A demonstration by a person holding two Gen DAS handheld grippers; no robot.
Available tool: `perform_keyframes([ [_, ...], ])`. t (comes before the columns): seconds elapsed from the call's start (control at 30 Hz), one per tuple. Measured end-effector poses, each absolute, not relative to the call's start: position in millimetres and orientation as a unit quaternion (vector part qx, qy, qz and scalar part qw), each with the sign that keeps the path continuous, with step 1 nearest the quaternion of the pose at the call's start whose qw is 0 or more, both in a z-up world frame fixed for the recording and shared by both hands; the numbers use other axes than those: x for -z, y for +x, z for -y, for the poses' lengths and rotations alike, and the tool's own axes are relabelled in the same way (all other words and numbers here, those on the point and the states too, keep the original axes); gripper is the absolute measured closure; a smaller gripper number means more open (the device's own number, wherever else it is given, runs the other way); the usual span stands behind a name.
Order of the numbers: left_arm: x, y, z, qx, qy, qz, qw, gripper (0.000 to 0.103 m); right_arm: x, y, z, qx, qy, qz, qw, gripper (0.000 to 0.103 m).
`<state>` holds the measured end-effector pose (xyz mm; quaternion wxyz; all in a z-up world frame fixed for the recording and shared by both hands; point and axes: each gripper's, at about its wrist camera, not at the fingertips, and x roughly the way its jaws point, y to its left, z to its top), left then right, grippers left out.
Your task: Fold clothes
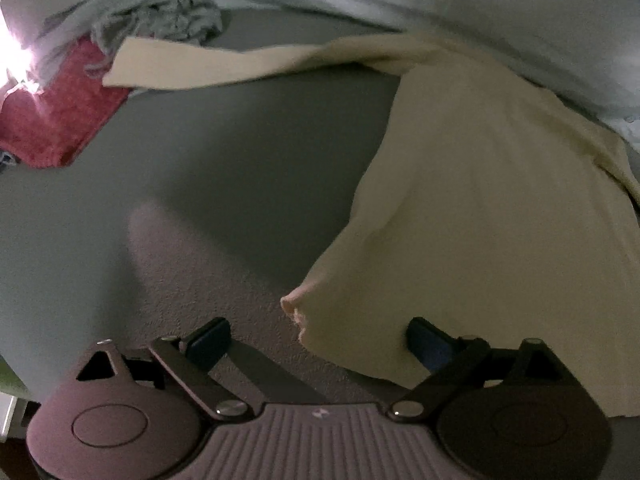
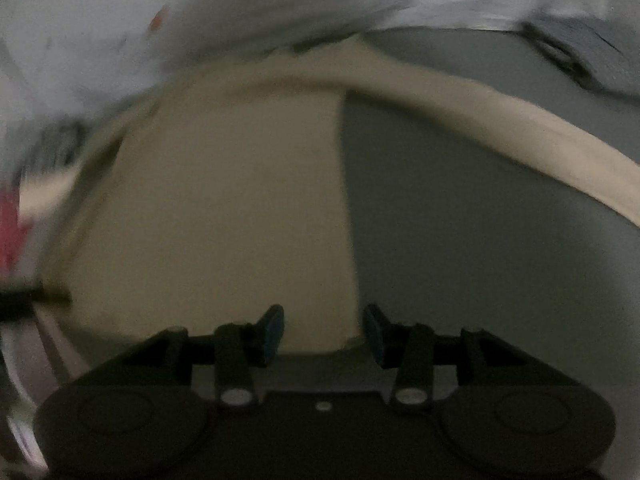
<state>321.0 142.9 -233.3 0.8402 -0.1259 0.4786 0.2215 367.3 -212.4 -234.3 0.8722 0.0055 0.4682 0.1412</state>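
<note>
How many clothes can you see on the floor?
4: cream garment in front, pale blue one behind it, red one far left, grey one beside it. More may hide underneath.

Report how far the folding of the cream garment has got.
Done: the cream garment lies spread on the grey surface, one sleeve stretched out. In hand: both hand-held grippers, left and right, open at its near hem. Left: every fold; nothing looks folded yet.

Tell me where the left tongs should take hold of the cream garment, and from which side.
Grip the cream garment at its near bottom corner, where the hem curls up off the grey surface. Come in low from the bare side to its left: the left tongs are already open wide around that edge, so probably only a short advance is needed.
</note>
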Motion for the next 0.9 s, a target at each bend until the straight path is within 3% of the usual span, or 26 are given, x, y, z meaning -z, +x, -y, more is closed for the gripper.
perform_keyframes([
  [0.03, 232.4, 318.6, -140.4, -0.218, -0.124, -0.47, 0.846, 0.022, 234.3, 363.4, 204.2, -0.145, -0.022, -0.459, 0.876, 0.073],
  [0.07, 230.6, 316.7, -137.7, -0.215, -0.119, -0.462, 0.852, 0.038, 234.8, 364.0, 200.3, -0.143, -0.043, -0.453, 0.879, 0.092],
  [0.1, 228.0, 315.4, -135.4, -0.211, -0.117, -0.456, 0.856, 0.06, 234.7, 364.9, 198.0, -0.14, -0.058, -0.448, 0.881, 0.101],
  [0.17, 221.8, 315.2, -134.7, -0.207, -0.127, -0.457, 0.855, 0.092, 223.4, 359.6, 203.2, -0.137, -0.036, -0.446, 0.884, 0.101],
  [0.2, 216.6, 314.3, -135.3, -0.209, -0.134, -0.461, 0.852, 0.101, 215.8, 354.5, 206.3, -0.136, -0.018, -0.445, 0.885, 0.101],
  [0.4, 178.8, 273.2, -152.3, -0.216, -0.225, -0.437, 0.844, 0.101, 174.9, 330.0, 222.5, -0.144, 0.024, -0.436, 0.888, 0.101],
  [0.63, 209.8, 261.9, -165.1, -0.236, -0.238, -0.487, 0.807, 0.101, 218.0, 334.4, 220.4, -0.127, 0.044, -0.505, 0.852, 0.1],
  [0.73, 209.8, 259.4, -164.7, -0.221, -0.217, -0.494, 0.812, 0.093, 224.8, 335.0, 215.1, -0.109, 0.027, -0.525, 0.844, 0.097],
  [0.8, 204.2, 259.0, -165.0, -0.211, -0.194, -0.497, 0.819, 0.061, 218.9, 331.1, 211.9, -0.093, 0.012, -0.511, 0.855, 0.077],
  [0.87, 197.4, 258.5, -166.2, -0.208, -0.164, -0.494, 0.828, 0.053, 210.4, 329.1, 207.4, -0.08, 0.0, -0.486, 0.87, 0.054],
  [0.9, 193.5, 258.2, -167.3, -0.209, -0.145, -0.49, 0.834, 0.053, 206.1, 328.3, 203.9, -0.075, -0.009, -0.473, 0.878, 0.054],
])
